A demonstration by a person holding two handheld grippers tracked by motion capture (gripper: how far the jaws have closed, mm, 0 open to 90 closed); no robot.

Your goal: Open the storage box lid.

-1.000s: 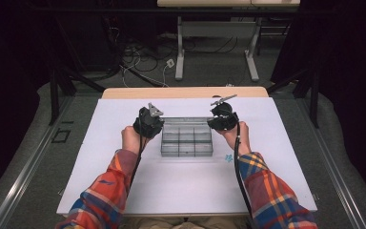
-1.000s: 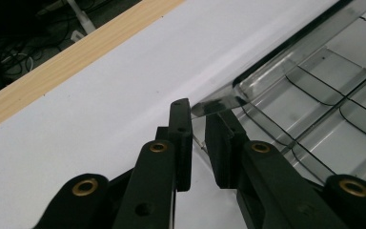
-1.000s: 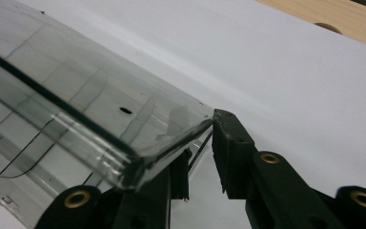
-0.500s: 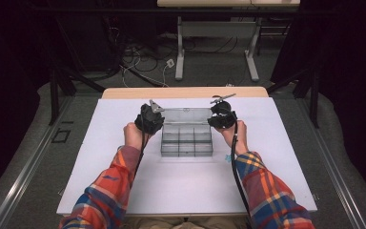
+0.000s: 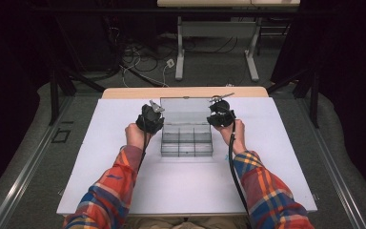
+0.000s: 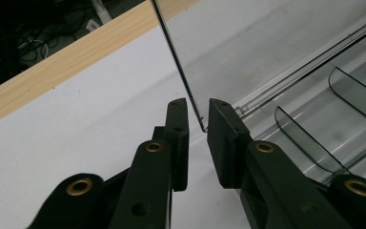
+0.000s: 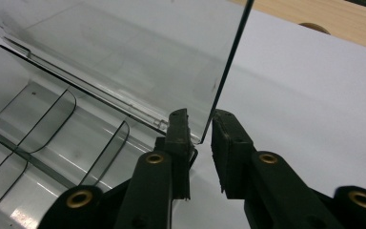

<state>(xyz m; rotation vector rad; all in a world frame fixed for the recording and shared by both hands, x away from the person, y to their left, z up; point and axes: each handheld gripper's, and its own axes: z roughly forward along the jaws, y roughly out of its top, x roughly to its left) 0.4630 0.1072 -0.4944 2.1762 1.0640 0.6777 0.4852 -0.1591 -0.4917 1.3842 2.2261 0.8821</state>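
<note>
A: The lid [image 5: 186, 110] of the clear box [image 5: 187, 141] now stands upright; a second ago it lay flat.

B: Left gripper [image 6: 198, 125] has just eased open; right gripper [image 7: 201, 133] too stands slightly apart astride a lid edge. Opening looks nearly done

From the high view your left gripper [image 5: 151, 119] and right gripper [image 5: 221, 116] cover their own jaws and the side edges of the clear lid [image 5: 186, 110], so you cannot tell there whether the pads touch it. In the left gripper view the lid [image 6: 286, 52] runs off the top and right edges, and the compartment box [image 6: 343, 109] behind it is cut off at the right. In the right gripper view, the box [image 7: 38, 143] is cut at the left and bottom edges.
</note>
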